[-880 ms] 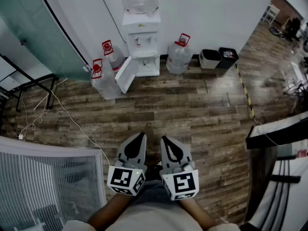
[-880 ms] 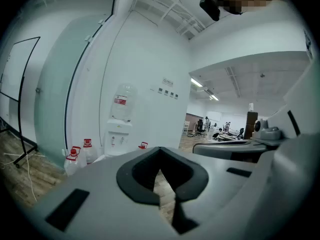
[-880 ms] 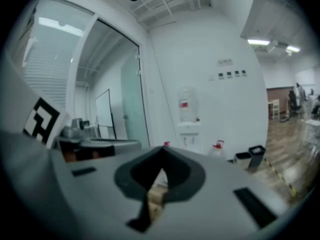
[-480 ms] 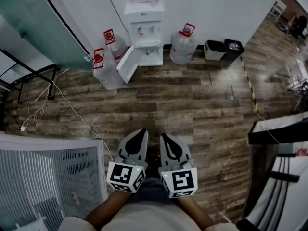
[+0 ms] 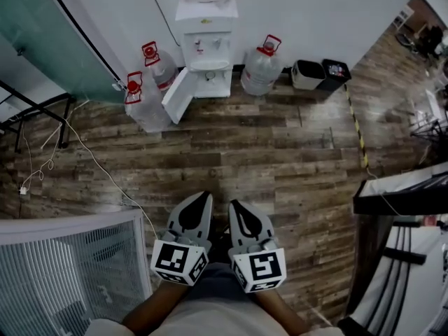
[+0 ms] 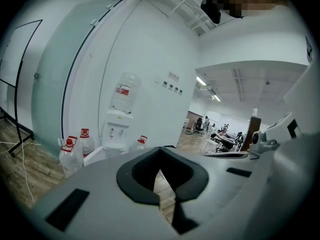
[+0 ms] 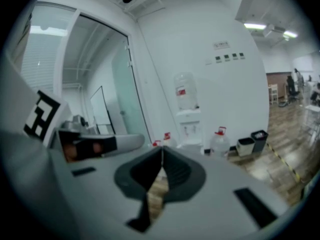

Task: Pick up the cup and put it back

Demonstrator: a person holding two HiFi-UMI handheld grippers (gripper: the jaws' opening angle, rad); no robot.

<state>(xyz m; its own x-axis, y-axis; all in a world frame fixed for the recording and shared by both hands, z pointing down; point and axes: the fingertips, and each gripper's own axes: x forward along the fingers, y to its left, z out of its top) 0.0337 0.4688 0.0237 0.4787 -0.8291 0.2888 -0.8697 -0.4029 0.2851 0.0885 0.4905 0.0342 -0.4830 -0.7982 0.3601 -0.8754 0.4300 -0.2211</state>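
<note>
I see no cup in any view. My left gripper (image 5: 206, 197) and right gripper (image 5: 233, 204) are held side by side low in the head view, above the wooden floor and pointing toward the far wall. Both have their jaws closed together with nothing between them, as the left gripper view (image 6: 160, 150) and right gripper view (image 7: 162, 149) also show. Straight ahead against the white wall stands a white water dispenser (image 5: 205, 47), its lower cabinet door (image 5: 177, 95) swung open.
Water bottles with red caps stand left (image 5: 142, 107) and right (image 5: 260, 68) of the dispenser. Two small bins (image 5: 318, 74) sit further right. A glass partition (image 5: 42, 40) runs on the left, a white grille panel (image 5: 70, 271) lies bottom left, and a dark desk (image 5: 399, 194) is at right. A cable (image 5: 91, 163) trails across the floor.
The head view has drifted slightly, so the dispenser and bottles sit a little higher and to the left. Both grippers stay side by side and shut.
</note>
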